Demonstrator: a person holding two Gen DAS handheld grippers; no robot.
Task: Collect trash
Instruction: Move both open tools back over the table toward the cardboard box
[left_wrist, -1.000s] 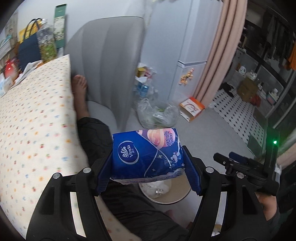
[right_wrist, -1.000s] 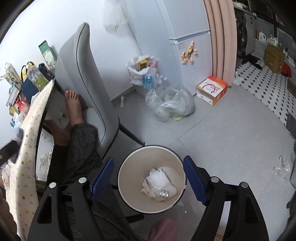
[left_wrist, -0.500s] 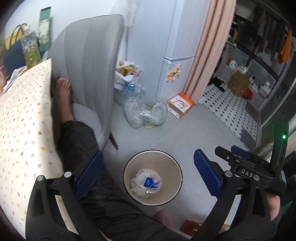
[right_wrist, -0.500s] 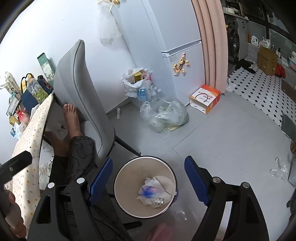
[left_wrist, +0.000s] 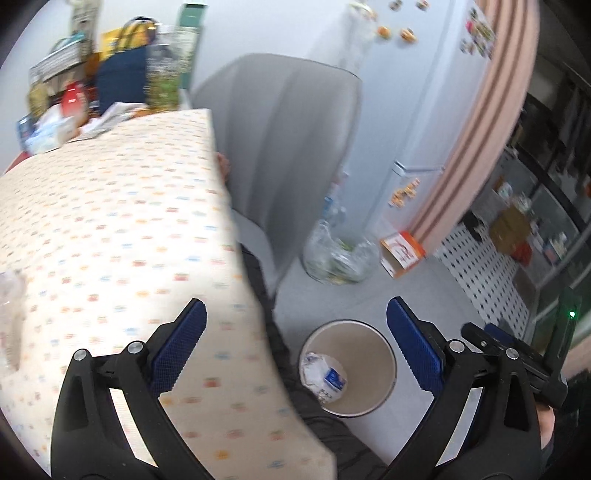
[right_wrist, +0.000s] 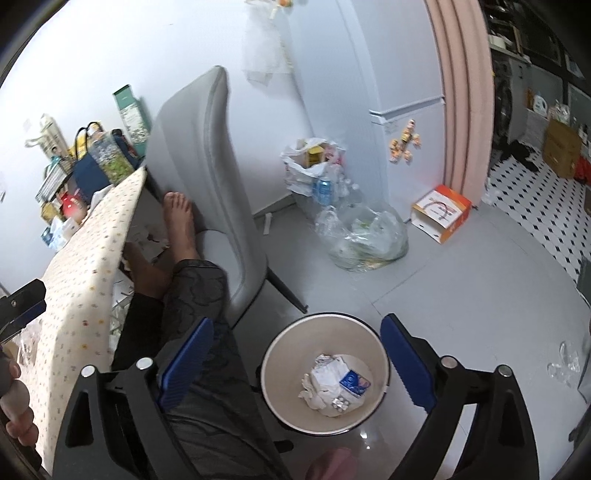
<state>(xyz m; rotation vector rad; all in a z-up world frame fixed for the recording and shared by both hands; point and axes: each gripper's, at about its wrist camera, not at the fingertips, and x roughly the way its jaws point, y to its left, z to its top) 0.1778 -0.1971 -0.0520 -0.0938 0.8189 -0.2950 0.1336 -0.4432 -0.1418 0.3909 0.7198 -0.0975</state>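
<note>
- Blue-padded left tool (left_wrist: 295, 343) stands spread wide and empty, hanging over the edge of the surface (left_wrist: 110, 229); nothing lies between its pads.
- Right tool (right_wrist: 297, 363) is still opening, with nothing between its pads; it hovers above the bin (right_wrist: 325, 373) on the floor.
- Trash: the blue-and-white wrapper (right_wrist: 352, 382) lies inside the bin on crumpled white paper (right_wrist: 321, 380), beside a small blister strip (right_wrist: 340, 403). This drop appears complete.
- Step in hand, as judged: return to the surface for the next piece. Keep both tools open, lift clear of the surface edge before crossing it, and approach the next item from above.
- Likely next item: a clear crumpled plastic piece (left_wrist: 9, 295) at the left margin of the surface; its form is blurred.
- Obstacles nearby: the person's leg in dark patterned trousers (right_wrist: 195, 295) beside the bin, and the grey chair (right_wrist: 207, 177) just behind it.
- Farther off: a clear bag of waste (right_wrist: 365, 240), a white bag with cans (right_wrist: 314, 173) against the wall, an orange-and-white box (right_wrist: 441, 214), and clear plastic scraps (right_wrist: 565, 363) on the floor at right.
- Far end of the surface: a cluster of bags and boxes (left_wrist: 110, 74), not clearly trash.
</note>
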